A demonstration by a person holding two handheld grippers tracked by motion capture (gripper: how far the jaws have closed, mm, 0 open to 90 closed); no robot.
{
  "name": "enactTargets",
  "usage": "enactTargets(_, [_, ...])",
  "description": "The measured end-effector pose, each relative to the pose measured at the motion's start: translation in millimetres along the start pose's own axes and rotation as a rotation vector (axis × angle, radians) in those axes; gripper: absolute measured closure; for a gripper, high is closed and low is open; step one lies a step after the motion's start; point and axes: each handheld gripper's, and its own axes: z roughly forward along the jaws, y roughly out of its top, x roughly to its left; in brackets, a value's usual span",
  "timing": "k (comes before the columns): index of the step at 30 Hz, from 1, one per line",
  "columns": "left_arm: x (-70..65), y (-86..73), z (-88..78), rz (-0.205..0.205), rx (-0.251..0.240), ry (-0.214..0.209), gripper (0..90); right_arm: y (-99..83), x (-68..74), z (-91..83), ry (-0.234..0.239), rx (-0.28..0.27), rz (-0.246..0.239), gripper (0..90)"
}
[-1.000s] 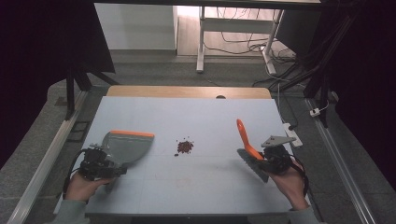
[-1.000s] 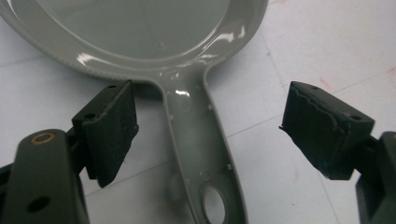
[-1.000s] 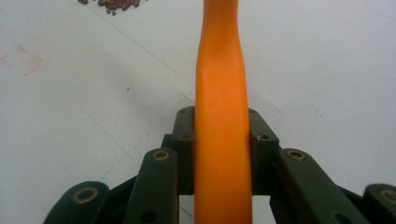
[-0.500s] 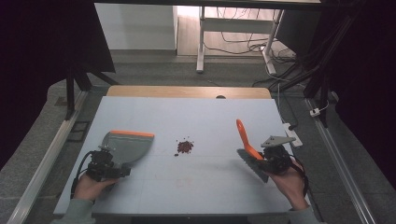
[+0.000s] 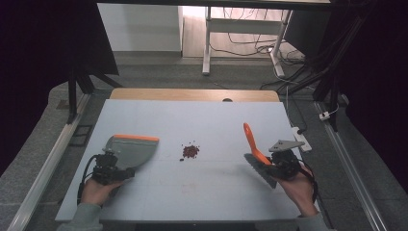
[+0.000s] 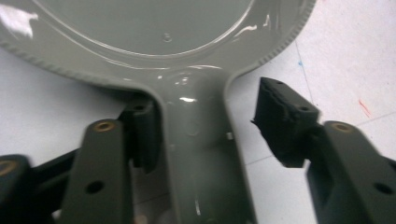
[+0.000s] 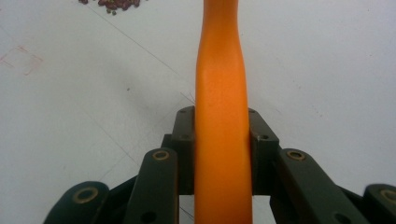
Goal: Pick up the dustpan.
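Grey glossy plastic makes up the dustpan (image 5: 129, 151) with an orange front lip, which lies flat on the pale blue-white table (image 5: 192, 120) toward its left side. The pan's tray is bare as far as the high view and the left gripper view (image 6: 154, 28) show. The left gripper (image 5: 107, 168), held in the person's left hand (image 5: 96, 190), sits at the pan's handle. In its own view the jaws stand apart around the grey handle (image 6: 201, 154): one pad lies against the handle's side, the other is clear of it, so the grip is loose and part open.

Near the table's middle, well apart from the pan, lies a small heap of dark red-brown beans (image 5: 190, 151), with a few more showing at the top of the right gripper view (image 7: 112, 3).

At the right, the right gripper (image 5: 281, 166), in the person's right hand (image 5: 298, 187), is closed tight on the orange plastic handle of a hand brush (image 7: 222, 140). Its grey bristles (image 5: 260, 169) point down toward the table.
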Motion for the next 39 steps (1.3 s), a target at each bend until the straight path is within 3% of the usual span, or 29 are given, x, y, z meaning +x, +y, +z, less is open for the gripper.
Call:
enactTargets(3, [3.4, -0.4, -0.5, -0.014, -0.01, 0.001, 57.8, 0.1, 0.2, 0.1, 0.0, 0.002, 0.0, 70.9])
enactTargets(8, [7.0, -1.3, -1.5, -0.029, -0.02, -0.006, 61.0, -0.2, -0.3, 0.6, 0.0, 0.002, 0.001, 70.9])
enactTargets(19, [17.6, -3.5, -8.6, -0.015, -0.084, -0.046, 61.7, 1.9, -0.9, -5.6, -0.005, -0.022, 0.002, 70.9])
enactTargets(29, [17.1, -2.9, -23.7, 0.091, -0.189, -0.112, 61.8, 1.1, -2.9, -9.7, 0.004, -0.049, 0.023, 70.9])
enactTargets(33, [17.4, 2.1, -27.0, 0.117, -0.208, -0.149, 61.7, -3.2, -6.8, -12.7, 0.004, -0.069, 0.052, 70.9])
enactTargets(39, [13.4, 3.8, -29.9, 0.18, -0.219, -0.162, 61.7, -6.6, -11.7, -14.5, -0.003, -0.075, 0.069, 70.9])
